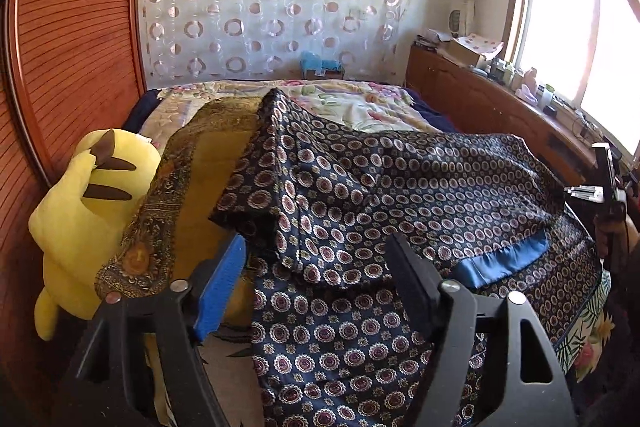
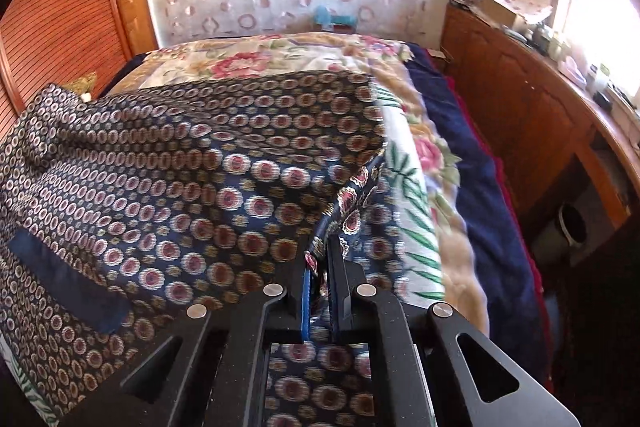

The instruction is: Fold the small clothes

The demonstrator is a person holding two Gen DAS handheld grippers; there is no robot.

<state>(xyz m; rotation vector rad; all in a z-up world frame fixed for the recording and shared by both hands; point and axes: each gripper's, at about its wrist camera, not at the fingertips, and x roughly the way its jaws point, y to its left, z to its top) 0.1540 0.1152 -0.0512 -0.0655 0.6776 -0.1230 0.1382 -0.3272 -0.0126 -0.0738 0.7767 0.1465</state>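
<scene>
Right gripper (image 2: 320, 267): jaws pinched shut on the right edge of the navy patterned cloth (image 2: 200, 163).
Left gripper (image 1: 316, 279): jaws spread apart; a folded corner of the cloth lies between them, pads not pressing it.
Cloth: spread over the floral blanket (image 2: 416, 163) on the bed, 1 flap already doubled over.
Neighbours: gold scarf (image 1: 192, 195), yellow plush toy (image 1: 92, 211) at the left.
Doing it well: I'd close the left on its corner before lifting, keeping both edges level.
Writing: none readable.
</scene>
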